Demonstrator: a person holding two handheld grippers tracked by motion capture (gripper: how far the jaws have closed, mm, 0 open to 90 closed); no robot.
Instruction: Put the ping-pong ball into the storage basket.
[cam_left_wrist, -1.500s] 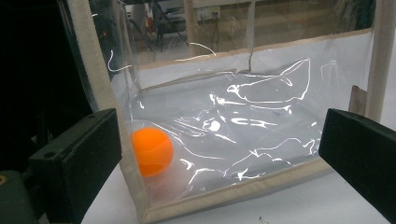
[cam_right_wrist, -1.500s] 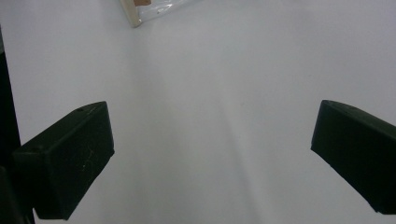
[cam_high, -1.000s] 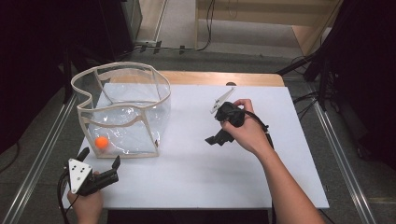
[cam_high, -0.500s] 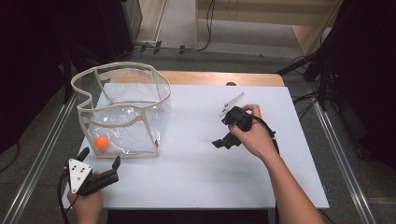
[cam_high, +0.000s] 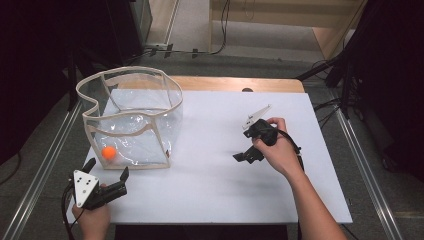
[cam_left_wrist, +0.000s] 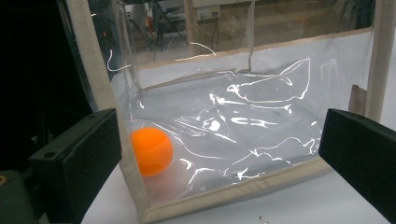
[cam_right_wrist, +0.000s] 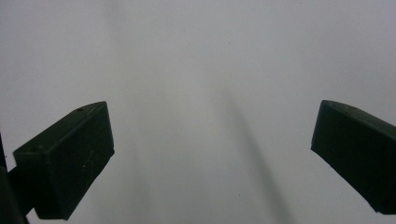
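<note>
Left gripper view, orange ball (cam_left_wrist: 151, 150) bagged

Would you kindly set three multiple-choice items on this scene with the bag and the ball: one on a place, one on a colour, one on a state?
1. Where is the ball?
A. inside the clear bag
B. on the bare table
C. between the right gripper's jaws

2. What colour is the ball?
A. green
B. orange
C. blue

3. How do the left gripper jaws stand?
A. shut on the ball
B. shut on the bag's rim
C. open, holding nothing

Key: 1 A, the ball lies behind the clear wall at the bag's near corner; 2 B, it shows orange in both views; 3 C, the jaws stand wide apart in front of the bag.
</note>
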